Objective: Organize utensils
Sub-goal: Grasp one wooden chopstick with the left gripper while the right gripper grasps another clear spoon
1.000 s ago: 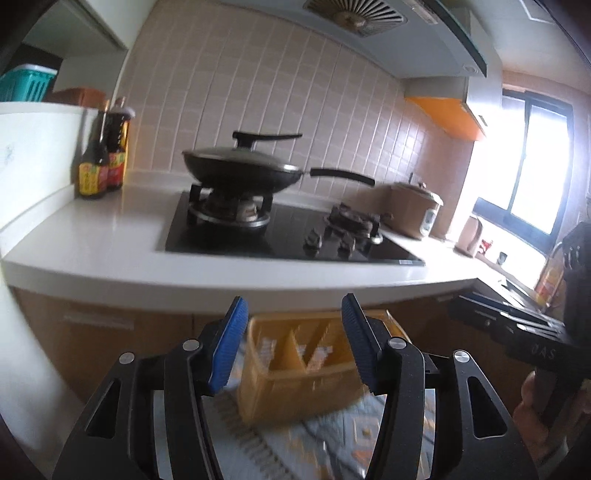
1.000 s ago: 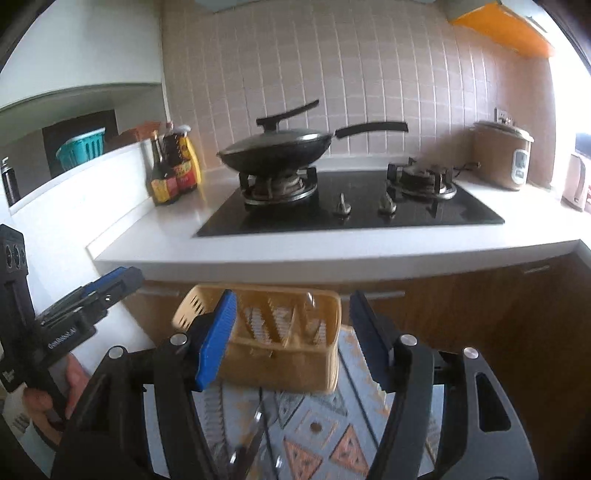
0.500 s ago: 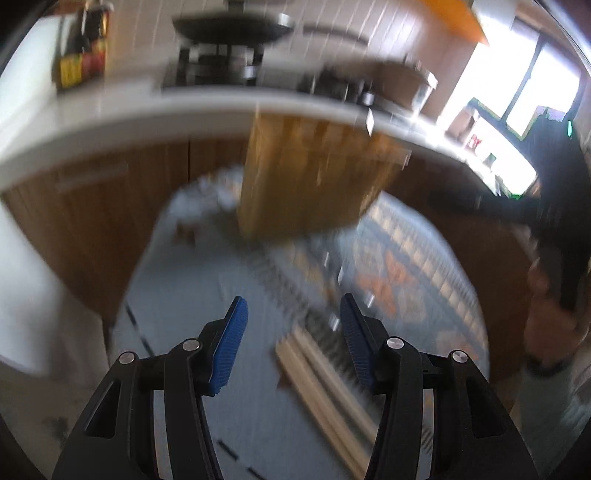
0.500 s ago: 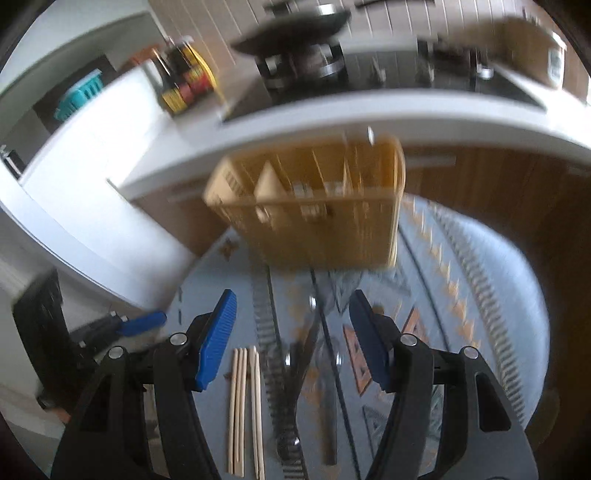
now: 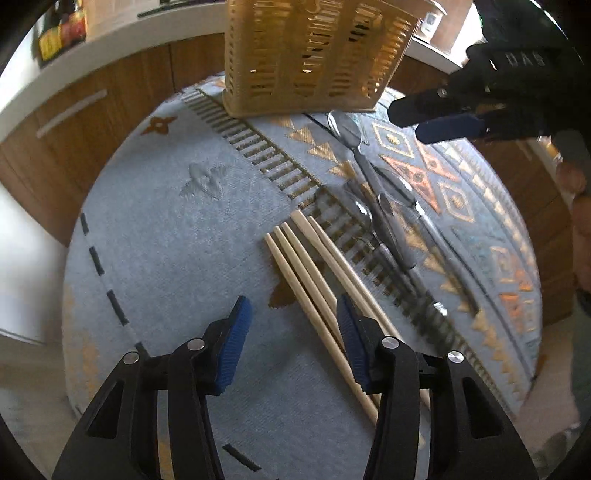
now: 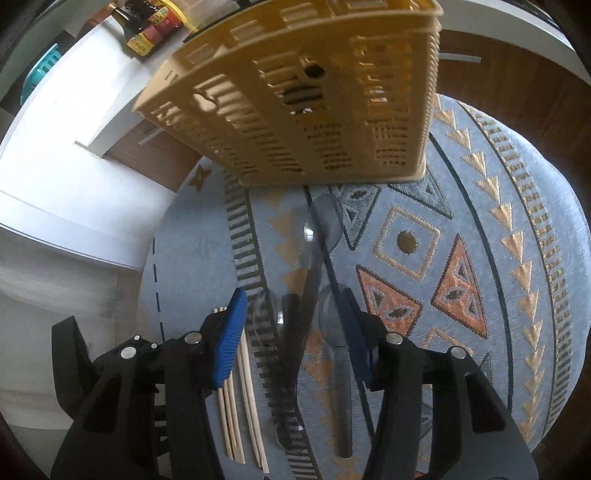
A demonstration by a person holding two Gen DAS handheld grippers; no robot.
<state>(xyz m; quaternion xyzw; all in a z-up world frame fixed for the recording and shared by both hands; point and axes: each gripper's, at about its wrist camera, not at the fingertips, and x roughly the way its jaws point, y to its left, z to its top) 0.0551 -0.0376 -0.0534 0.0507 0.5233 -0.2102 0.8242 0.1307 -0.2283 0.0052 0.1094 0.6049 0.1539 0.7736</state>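
A yellow slotted utensil basket [image 5: 314, 55] stands at the far end of a round blue patterned cloth [image 5: 177, 236]; it also shows in the right wrist view [image 6: 303, 96]. Several wooden chopsticks [image 5: 314, 266] lie side by side on the cloth, with metal spoons [image 5: 380, 199] just right of them. My left gripper [image 5: 293, 332] is open and empty, low over the chopsticks' near ends. My right gripper [image 6: 293, 321] is open and empty above the spoons [image 6: 317, 258], with the chopsticks [image 6: 243, 373] at its left. The right gripper also shows in the left wrist view [image 5: 443, 122].
The cloth covers a round stool-like surface [image 6: 546, 280] in front of wooden cabinets [image 5: 74, 122] and a white countertop [image 5: 110, 33]. Sauce bottles [image 6: 147, 26] stand on the counter. A white wall edge [image 6: 55, 184] lies to the left.
Both grippers have tilted down from facing the stove and counter to looking down on the cloth. They have come closer to the chopsticks and spoons. Both stay open.
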